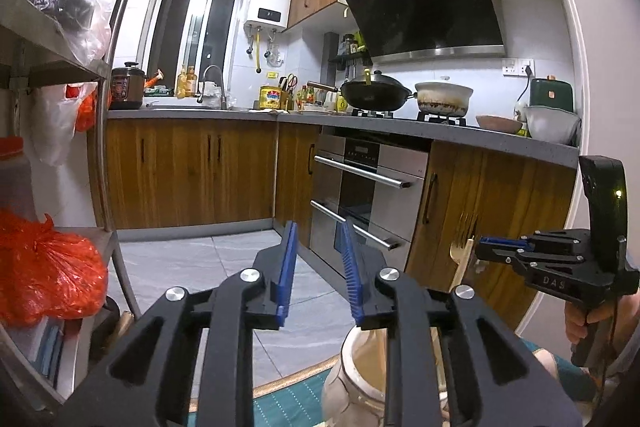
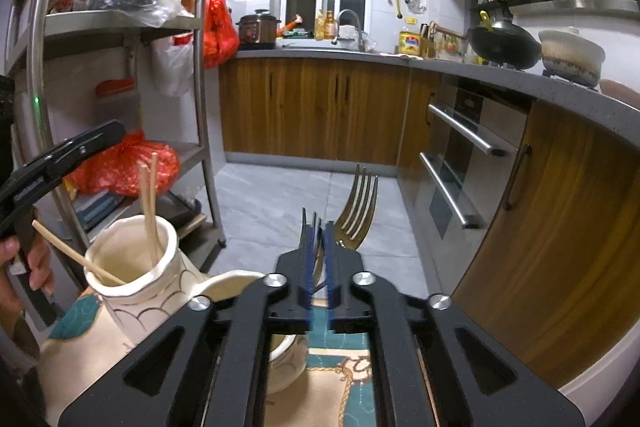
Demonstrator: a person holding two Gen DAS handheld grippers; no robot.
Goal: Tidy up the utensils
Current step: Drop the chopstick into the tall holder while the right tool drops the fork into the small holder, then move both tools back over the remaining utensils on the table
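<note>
My left tongs (image 1: pixel 320 267) stand apart with nothing between the blue pads; beyond them I see only floor tiles and the oven front (image 1: pixel 360 187). Just below their right finger sits a cream jar (image 1: pixel 360 367) on the patterned cloth (image 1: pixel 288 407).

My right tongs (image 2: pixel 318 259) are nearly together, a narrow gap showing between the pads. A gold fork (image 2: pixel 358 211) stands upright there, tines up, its handle dropping down between the fingers. I cannot tell whether the pads press on the handle or only stand close beside it. In the left view the same fork (image 1: pixel 460 251) shows just at the tip of the right tongs (image 1: pixel 486 245), at the right edge.

To the near left in the right view, a cream jar (image 2: pixel 136 267) holds chopsticks (image 2: pixel 150 203), two upright and one leaning out to the left. A second jar (image 2: pixel 286 359) lies partly hidden under my right tongs. Both stand on the cloth (image 2: pixel 340 367) covering the worktop.

A hand (image 2: pixel 24 267) holds the left tool at far left.
</note>
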